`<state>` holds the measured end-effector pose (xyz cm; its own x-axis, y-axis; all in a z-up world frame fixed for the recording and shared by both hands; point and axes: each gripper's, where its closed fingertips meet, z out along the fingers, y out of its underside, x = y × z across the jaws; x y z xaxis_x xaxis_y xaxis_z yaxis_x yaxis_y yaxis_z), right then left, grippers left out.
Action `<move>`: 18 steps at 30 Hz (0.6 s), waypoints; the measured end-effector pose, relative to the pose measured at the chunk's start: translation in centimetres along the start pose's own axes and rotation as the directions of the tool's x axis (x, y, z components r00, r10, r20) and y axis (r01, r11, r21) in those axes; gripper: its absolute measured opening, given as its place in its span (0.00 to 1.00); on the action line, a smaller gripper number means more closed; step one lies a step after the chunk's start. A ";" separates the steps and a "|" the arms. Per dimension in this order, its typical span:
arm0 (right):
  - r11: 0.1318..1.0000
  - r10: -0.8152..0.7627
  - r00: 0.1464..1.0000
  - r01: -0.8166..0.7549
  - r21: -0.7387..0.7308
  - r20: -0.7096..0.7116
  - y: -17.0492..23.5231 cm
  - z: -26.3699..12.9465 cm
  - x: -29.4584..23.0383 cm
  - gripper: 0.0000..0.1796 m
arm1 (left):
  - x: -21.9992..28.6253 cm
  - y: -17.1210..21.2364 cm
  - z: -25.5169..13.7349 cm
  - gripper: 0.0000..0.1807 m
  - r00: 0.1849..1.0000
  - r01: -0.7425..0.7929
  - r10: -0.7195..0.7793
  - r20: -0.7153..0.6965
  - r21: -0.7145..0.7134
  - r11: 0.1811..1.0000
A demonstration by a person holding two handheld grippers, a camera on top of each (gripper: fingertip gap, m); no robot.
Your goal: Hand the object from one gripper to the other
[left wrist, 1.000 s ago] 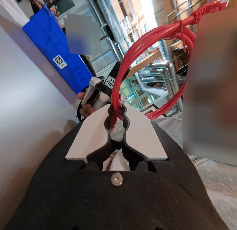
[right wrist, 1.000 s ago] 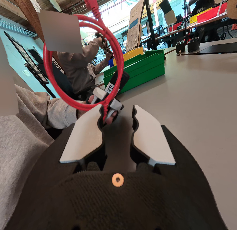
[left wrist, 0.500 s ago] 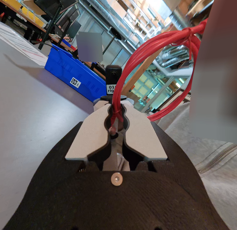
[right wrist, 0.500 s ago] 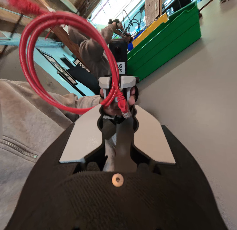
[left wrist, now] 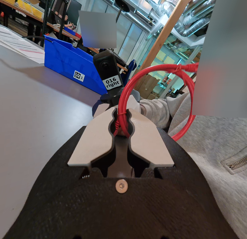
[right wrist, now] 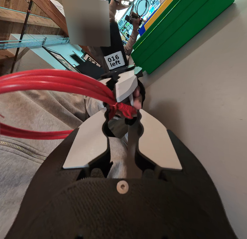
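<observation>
A coiled red cable [left wrist: 122,99], tied with a thin red tie, is held up above the grey table [left wrist: 33,112]. My left gripper [left wrist: 122,111] is shut on the coil at the tie. The loop rises to the right of it. The right gripper [left wrist: 117,105] faces it just beyond the cable. In the right wrist view my right gripper [right wrist: 122,112] is open. The cable's red plug [right wrist: 127,109] lies between its fingertips, and the coil [right wrist: 53,80] sweeps off to the left. The left gripper's white finger [right wrist: 125,87] shows just behind the plug.
A blue bin [left wrist: 64,59] stands on the table behind the right gripper, with papers [left wrist: 16,45] beside it. A green bin [right wrist: 180,32] stands at the far right. The holder's grey sweater [left wrist: 213,152] fills the near side. Another person [right wrist: 120,0] works in the background. The grippers are tip to tip, or close to it.
The two grippers have come closer together. The cable's plug, which was ahead of the right gripper's tips, now lies between its open fingers. The left gripper has kept its grip.
</observation>
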<state>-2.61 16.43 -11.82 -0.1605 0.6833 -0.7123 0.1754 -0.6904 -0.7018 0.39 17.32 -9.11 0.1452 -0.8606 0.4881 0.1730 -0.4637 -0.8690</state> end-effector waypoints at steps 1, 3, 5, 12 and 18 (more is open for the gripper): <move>1.000 0.001 1.000 -0.001 0.003 -0.002 0.0 0.0 0.0 0.22 | 0.0 0.0 0.0 0.07 1.000 0.000 0.000 0.005 0.004 1.000; 1.000 0.002 1.000 -0.002 0.008 -0.004 -0.1 -0.1 0.1 0.21 | -0.1 -0.1 0.0 0.07 1.000 -0.002 0.001 0.014 0.011 1.000; 1.000 0.002 1.000 -0.002 0.009 -0.007 -0.2 -0.1 0.0 0.19 | -0.1 -0.3 0.0 0.07 1.000 0.002 -0.002 0.020 0.026 1.000; 1.000 0.004 1.000 -0.004 -0.012 -0.017 -0.2 -0.3 -0.2 0.11 | -0.2 -0.4 0.0 0.07 0.999 -0.013 0.012 0.039 0.034 0.999; 0.999 0.040 0.999 -0.040 0.028 0.002 -0.5 -0.4 0.2 0.15 | -0.7 -0.5 -0.2 0.07 0.997 -0.017 0.015 0.073 0.031 0.999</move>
<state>-2.31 17.07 -11.63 -0.1557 0.6548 -0.7396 0.1540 -0.7235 -0.6729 0.01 18.14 -9.03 0.2183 -0.8498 0.4797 0.2006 -0.4420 -0.8743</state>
